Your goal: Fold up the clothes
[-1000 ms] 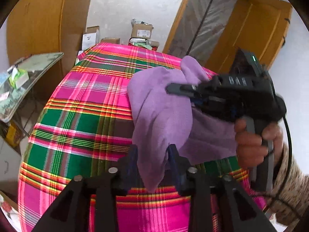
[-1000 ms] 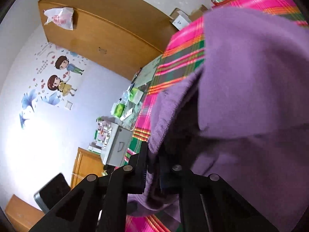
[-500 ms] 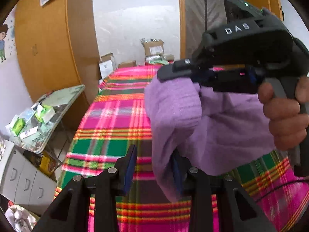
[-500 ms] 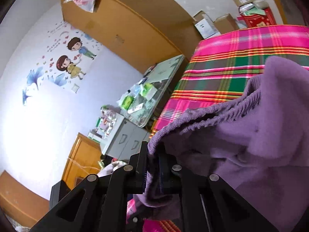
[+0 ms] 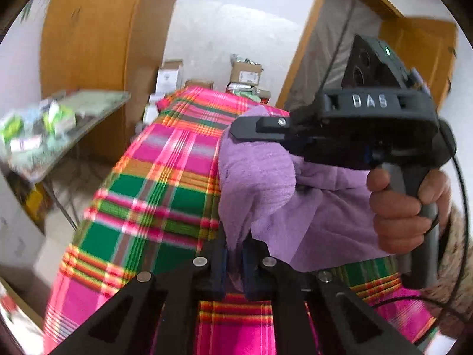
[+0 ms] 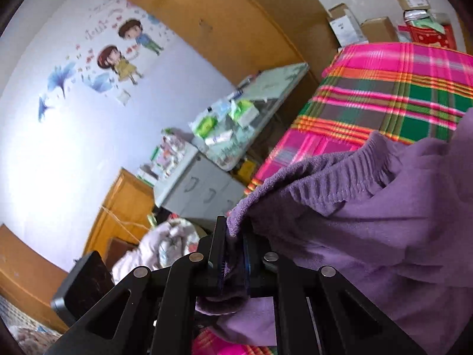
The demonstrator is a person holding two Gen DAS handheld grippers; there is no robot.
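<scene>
The garment [image 5: 266,183] is pinched by both the left gripper [image 5: 235,254], just closed, and the right gripper [image 6: 233,254]; the thin pinched edges could be slipped if pulled apart.

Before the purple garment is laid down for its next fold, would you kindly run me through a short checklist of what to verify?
1. Left gripper on the purple garment: ok; its fingers have just been closing and now pinch a hanging fold.
2. Right gripper on the garment: ok, shut on cloth beside the ribbed hem.
3. Garment lifted off the plaid bedspread: cannot tell; its lower part is hidden.
4. Garment spread flat between the grippers: not ok, it hangs bunched.
5. Bare bedspread to lay it on: ok, open plaid to the left.
6. Right gripper's cable away from the cloth: ok.
</scene>
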